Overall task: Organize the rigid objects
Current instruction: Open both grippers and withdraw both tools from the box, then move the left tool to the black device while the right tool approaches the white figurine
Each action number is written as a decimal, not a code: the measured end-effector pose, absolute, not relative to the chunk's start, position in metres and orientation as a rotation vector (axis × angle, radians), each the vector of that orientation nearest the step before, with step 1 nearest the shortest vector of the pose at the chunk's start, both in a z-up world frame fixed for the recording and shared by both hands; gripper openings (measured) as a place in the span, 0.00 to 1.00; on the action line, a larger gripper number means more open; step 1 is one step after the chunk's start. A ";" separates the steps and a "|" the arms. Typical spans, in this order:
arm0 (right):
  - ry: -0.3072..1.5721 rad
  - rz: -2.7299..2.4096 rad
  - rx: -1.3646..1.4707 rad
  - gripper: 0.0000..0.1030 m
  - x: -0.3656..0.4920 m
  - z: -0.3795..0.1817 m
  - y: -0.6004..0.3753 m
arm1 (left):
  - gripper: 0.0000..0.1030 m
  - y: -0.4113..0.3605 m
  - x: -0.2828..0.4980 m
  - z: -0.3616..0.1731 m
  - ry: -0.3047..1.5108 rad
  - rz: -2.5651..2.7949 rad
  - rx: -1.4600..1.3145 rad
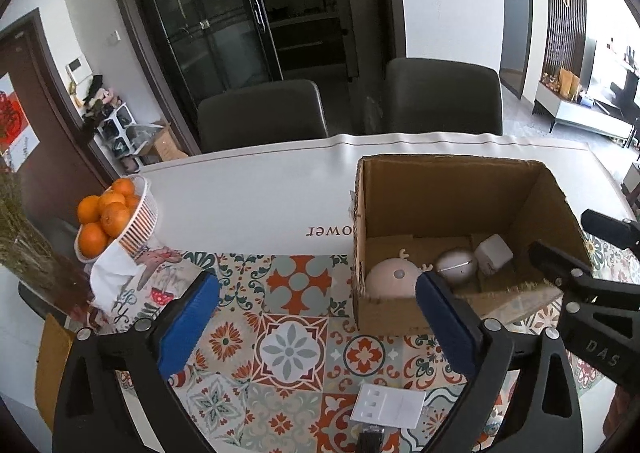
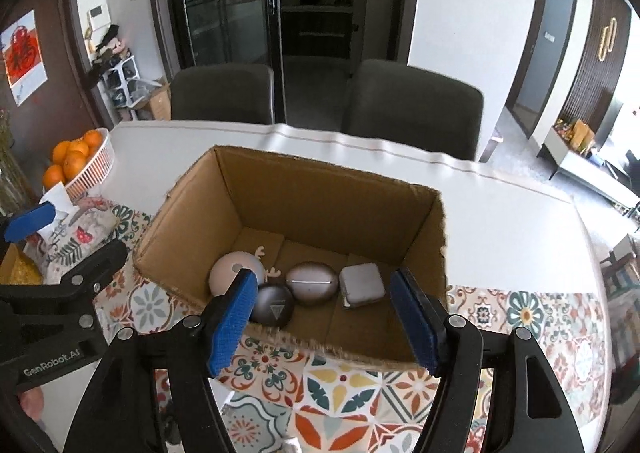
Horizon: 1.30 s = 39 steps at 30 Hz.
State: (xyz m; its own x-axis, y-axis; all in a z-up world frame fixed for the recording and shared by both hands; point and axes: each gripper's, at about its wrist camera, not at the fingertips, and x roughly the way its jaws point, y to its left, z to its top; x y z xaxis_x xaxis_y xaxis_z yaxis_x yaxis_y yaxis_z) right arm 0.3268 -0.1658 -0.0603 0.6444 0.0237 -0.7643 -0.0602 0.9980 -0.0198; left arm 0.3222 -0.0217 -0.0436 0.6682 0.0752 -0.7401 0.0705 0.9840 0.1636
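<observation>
Now I hold both grippers, left gripper point(image 1: 318, 317) and right gripper point(image 2: 324, 317), spread wide and empty over the cardboard box's point(image 2: 320, 189) near edge, four small objects inside.

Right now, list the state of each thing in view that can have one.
Cardboard box: open, upright, four small things inside.
Left gripper: open, empty.
Right gripper: open, empty, above the box's near wall.
Fruit basket: full of oranges.
Glass cabinet: doors shut.
</observation>
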 end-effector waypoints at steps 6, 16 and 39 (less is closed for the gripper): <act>0.797 0.017 -0.071 0.72 0.298 -0.045 -0.165 | 1.00 -0.019 0.295 -0.035 0.809 0.006 0.171; 0.731 0.015 -0.069 0.72 0.252 -0.032 -0.167 | 1.00 -0.017 0.253 -0.025 0.768 0.027 0.153; 0.832 0.115 -0.013 0.72 0.200 -0.095 -0.164 | 1.00 -0.008 0.190 -0.088 0.880 0.039 0.080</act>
